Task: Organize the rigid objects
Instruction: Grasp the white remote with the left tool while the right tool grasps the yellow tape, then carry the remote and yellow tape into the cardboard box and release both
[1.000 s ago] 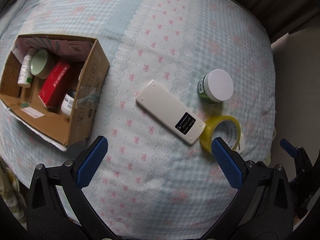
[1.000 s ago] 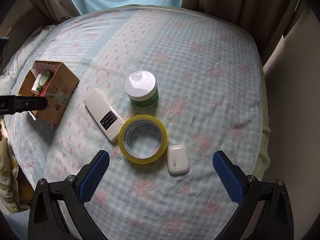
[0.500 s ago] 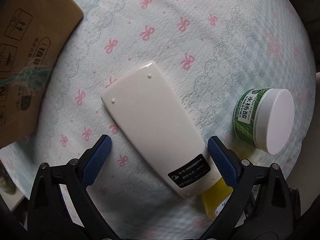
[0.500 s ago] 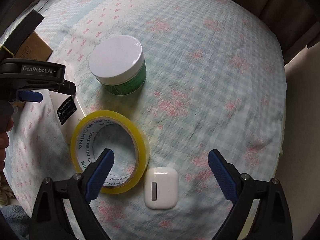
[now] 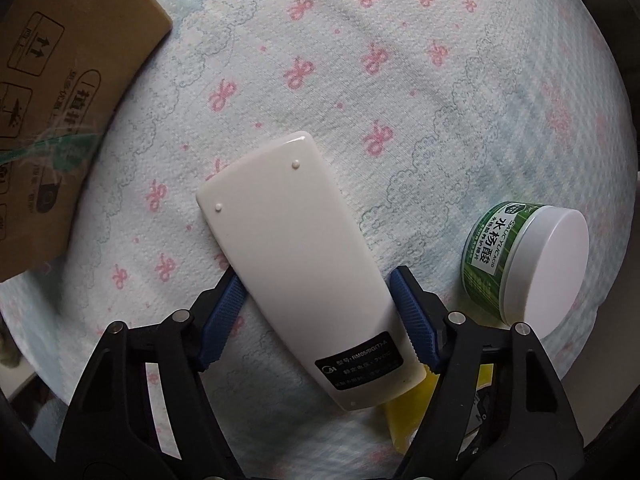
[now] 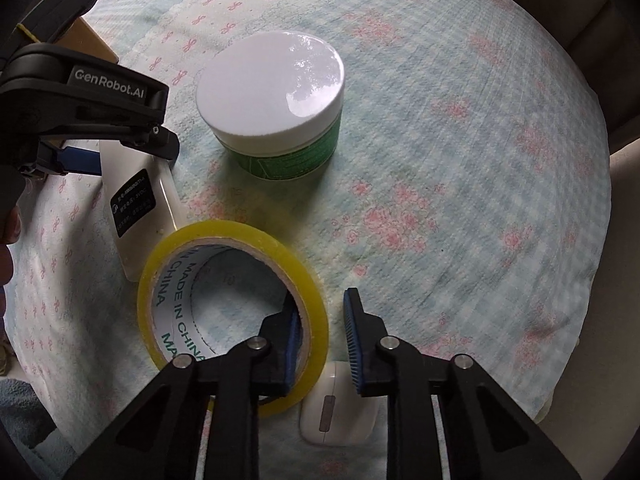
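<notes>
A white remote (image 5: 304,256) lies face down on the bed cover. My left gripper (image 5: 318,314) has closed on its lower half, a blue pad against each long side. The remote also shows in the right wrist view (image 6: 140,200), with the left gripper (image 6: 80,156) on it. A yellow tape roll (image 6: 232,312) lies flat. My right gripper (image 6: 322,344) straddles its near wall, one finger inside the ring, one outside with a small gap. A green jar with a white lid (image 6: 276,108) stands beyond; it also shows in the left wrist view (image 5: 528,264).
A cardboard box (image 5: 60,100) stands at the upper left. A white earbud case (image 6: 340,412) lies on the cover just under my right gripper, beside the tape. The bed cover (image 6: 460,160) drops off at the right edge.
Both grippers came down and narrowed. The left one closed onto the remote's sides. The right one moved over the tape roll's wall with its fingers drawn close.
</notes>
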Motion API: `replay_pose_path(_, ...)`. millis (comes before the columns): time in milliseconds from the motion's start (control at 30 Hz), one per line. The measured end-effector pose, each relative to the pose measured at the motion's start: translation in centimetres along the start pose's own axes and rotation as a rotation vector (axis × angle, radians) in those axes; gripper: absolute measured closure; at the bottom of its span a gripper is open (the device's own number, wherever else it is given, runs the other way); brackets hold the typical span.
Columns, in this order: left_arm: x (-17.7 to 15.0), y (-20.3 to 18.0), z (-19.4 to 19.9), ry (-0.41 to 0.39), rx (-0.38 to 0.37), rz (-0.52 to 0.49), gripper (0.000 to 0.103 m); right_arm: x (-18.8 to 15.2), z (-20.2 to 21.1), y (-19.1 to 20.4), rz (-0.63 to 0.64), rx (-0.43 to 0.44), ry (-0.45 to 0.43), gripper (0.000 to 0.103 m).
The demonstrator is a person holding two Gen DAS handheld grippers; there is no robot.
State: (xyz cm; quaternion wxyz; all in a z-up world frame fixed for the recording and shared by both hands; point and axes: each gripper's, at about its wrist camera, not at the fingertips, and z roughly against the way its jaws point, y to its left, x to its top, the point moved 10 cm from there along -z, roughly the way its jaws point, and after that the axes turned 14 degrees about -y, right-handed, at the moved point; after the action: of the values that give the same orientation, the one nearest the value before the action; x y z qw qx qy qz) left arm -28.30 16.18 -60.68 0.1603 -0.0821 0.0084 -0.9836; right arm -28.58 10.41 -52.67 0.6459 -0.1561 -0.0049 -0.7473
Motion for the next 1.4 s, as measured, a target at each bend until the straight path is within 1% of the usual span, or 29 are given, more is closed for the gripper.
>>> replay_pose_path(167, -0.3, 0.4, 0.6, -0.001, -0.025, 0.005, 0.037, -0.3, 0.8, -0.3, -0.055, -0.002, -0.012, 0.090)
replay_pose_path(300, -0.6, 0.5, 1.4, -0.013, -0.047, -0.012, 0.039, -0.6, 1.6, -0.5, -0.081, -0.009, -0.031, 0.090)
replay_pose_path(367, -0.7, 0.5, 1.9, -0.020, -0.064, -0.018, 0.040, -0.6, 2.1, -0.7, -0.118, -0.003, -0.041, 0.090)
replay_pose_path(600, -1.1, 0.3, 4.3, -0.051, -0.134, -0.044, 0.042, -0.6, 4.1, -1.8, -0.242, 0.010, -0.084, 0.090)
replay_pose_path(800, -1.3, 0.0, 6.3, -0.072, -0.183, -0.071, 0.043, -1.1, 5.1, -1.9, -0.284, 0.011, -0.091, 0.090)
replay_pose_path(900, -1.6, -0.2, 7.5, -0.092, -0.203, -0.089, 0.043, -1.3, 6.2, -0.9, -0.317, 0.009, -0.100, 0.090)
replay_pose_path(933, -1.5, 0.4, 8.0, -0.100, -0.211, -0.096, 0.044, -0.1, 6.2, -1.2, -0.324, 0.010, -0.102, 0.090)
replay_pose_path(1000, 0.8, 1.2, 8.7, -0.113, -0.221, -0.107, 0.044, 0.5, 6.6, -1.3, -0.336, 0.009, -0.107, 0.090)
replay_pose_path(1067, 0.9, 1.7, 9.5, -0.125, -0.234, -0.112, 0.046, 1.7, 5.8, -0.4, -0.345, 0.009, -0.112, 0.090)
replay_pose_path(1133, 1.4, 1.9, 10.3, -0.136, -0.243, -0.113, 0.047, 2.0, 6.2, -0.3, -0.349, 0.006, -0.118, 0.090)
replay_pose_path(1167, 2.0, 1.1, 10.1, -0.140, -0.249, -0.109, 0.047, 2.2, 6.4, -0.2, -0.350, 0.004, -0.122, 0.090)
replay_pose_path(1233, 2.3, 1.3, 10.7, -0.150, -0.259, -0.101, 0.048, 2.7, 6.8, 0.0, -0.353, 0.001, -0.131, 0.090)
replay_pose_path(1267, 2.7, 0.9, 10.5, -0.156, -0.263, -0.098, 0.049, 2.8, 7.0, 0.1, -0.356, -0.001, -0.135, 0.090)
replay_pose_path(1400, 3.5, 1.7, 11.6, -0.169, -0.281, -0.074, 0.049, 3.5, 8.2, 0.5, -0.362, -0.008, -0.154, 0.090)
